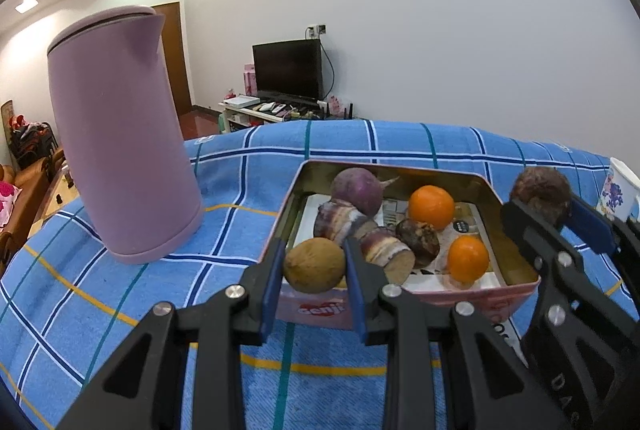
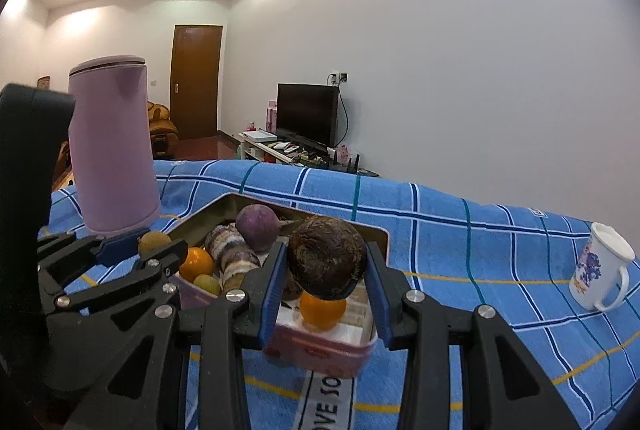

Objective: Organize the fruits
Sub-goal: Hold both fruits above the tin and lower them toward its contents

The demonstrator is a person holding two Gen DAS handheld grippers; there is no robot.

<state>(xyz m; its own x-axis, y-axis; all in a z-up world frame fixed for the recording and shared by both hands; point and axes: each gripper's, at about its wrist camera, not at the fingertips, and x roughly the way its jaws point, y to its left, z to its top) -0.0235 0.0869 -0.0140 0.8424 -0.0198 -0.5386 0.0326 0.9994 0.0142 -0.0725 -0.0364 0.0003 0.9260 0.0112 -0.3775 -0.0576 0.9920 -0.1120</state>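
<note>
Left gripper (image 1: 316, 266) clamped on tan round fruit (image 1: 315, 264), poised over near rim of tin (image 1: 516, 266). Right gripper (image 2: 327, 262) clamped on dark rough fruit (image 2: 326, 256), above tin's near end. Both seemingly carried for dropping among oranges (image 1: 431, 207) inside tin.

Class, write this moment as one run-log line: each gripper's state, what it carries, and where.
left gripper: shut on tan round fruit | right gripper: shut on dark brown round fruit | both above tin

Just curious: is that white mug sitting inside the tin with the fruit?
No, the white mug stands on the blue cloth, well apart from the tin.
</note>
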